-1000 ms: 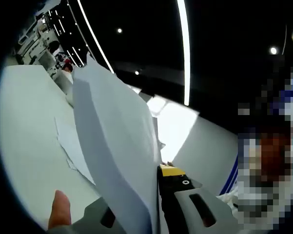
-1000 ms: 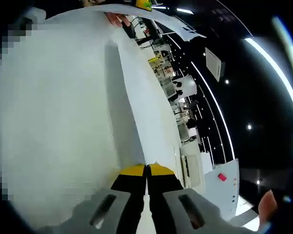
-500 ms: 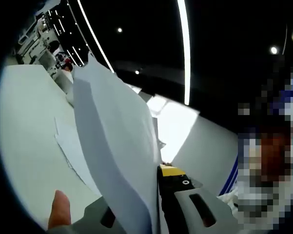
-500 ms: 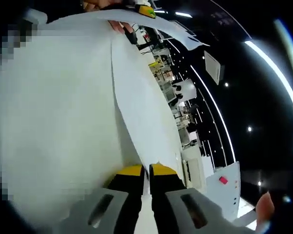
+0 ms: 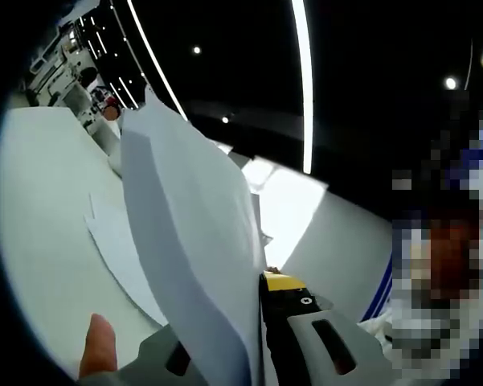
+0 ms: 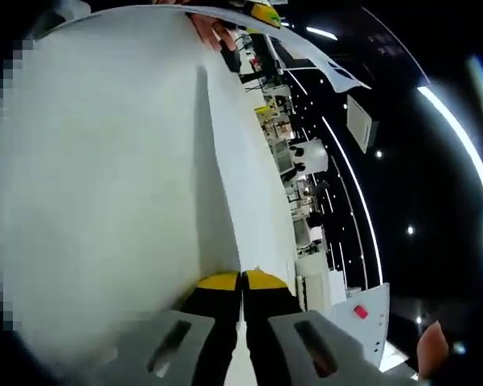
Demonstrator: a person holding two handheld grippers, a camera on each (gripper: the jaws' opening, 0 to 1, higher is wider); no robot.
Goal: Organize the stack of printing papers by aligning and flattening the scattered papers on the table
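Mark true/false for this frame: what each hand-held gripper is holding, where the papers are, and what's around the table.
1. The right hand-held gripper is shut on the lifted papers. True.
2. The left hand-held gripper is open and holds nothing. False: its jaws clamp the lifted papers, which rise between them.
3. More loose sheets lie on the table in the left gripper view. True.
4. The lifted papers are bright red. False: they are white.
5. A thumb shows at the lower edge of the left gripper view. True.
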